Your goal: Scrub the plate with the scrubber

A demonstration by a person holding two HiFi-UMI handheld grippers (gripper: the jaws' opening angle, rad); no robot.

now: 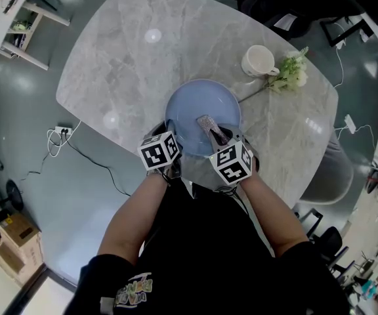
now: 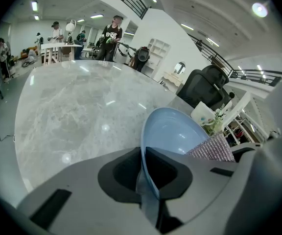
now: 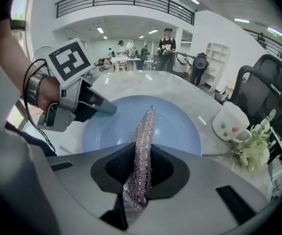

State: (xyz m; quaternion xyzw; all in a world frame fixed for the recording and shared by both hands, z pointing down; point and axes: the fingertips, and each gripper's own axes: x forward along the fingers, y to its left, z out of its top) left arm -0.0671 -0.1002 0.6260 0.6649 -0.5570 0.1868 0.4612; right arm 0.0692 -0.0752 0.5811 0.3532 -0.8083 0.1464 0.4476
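A light blue plate (image 1: 192, 107) lies on the marble table (image 1: 130, 64) near its front edge. My left gripper (image 1: 174, 153) holds the plate's near-left rim; in the left gripper view the rim (image 2: 148, 175) runs edge-on between the jaws, which are clamped on it. My right gripper (image 1: 225, 142) is shut on a silvery mesh scrubber (image 1: 210, 128) that reaches out over the plate's near-right part. In the right gripper view the scrubber (image 3: 143, 136) stands on edge between the jaws, with the plate (image 3: 175, 126) beyond and the left gripper (image 3: 104, 106) at the plate's left rim.
A white mug (image 1: 260, 61) and a sprig of white flowers (image 1: 291, 75) sit just beyond the plate to the right. Chairs stand round the far side of the table. A cable and power strip (image 1: 63, 131) lie on the floor at left.
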